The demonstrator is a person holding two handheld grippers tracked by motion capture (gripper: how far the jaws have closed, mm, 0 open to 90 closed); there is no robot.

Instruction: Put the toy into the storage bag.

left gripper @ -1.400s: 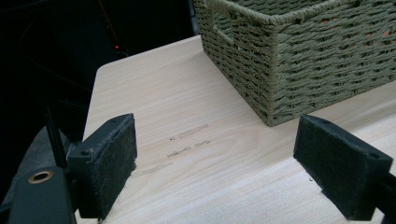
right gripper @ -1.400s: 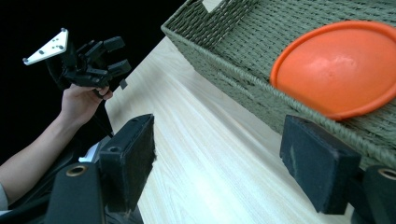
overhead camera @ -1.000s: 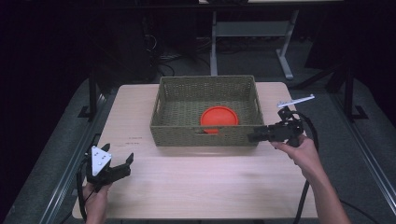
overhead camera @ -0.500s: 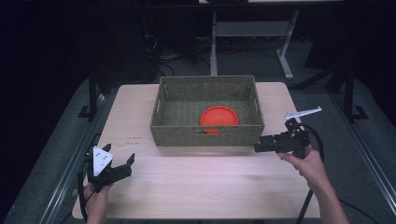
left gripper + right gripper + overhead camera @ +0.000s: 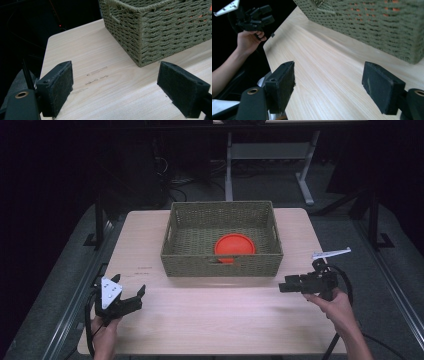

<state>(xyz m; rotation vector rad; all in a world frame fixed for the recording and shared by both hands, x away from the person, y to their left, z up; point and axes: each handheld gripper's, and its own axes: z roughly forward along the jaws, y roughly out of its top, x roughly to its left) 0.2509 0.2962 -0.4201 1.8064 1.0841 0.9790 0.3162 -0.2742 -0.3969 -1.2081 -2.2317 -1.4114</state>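
Left gripper (image 5: 131, 301): jaws spread with nothing between them, low over the worktop (image 5: 215, 320), well off the woven basket's (image 5: 222, 260) front-left corner.
Right gripper (image 5: 290, 285): jaws spread and empty, near the basket's front-right corner, apart from its wall, pointing across the front.
Woven basket: stands at the back middle of the worktop.
Orange disc (image 5: 234, 245): lies flat inside the basket, toward its front-right part.
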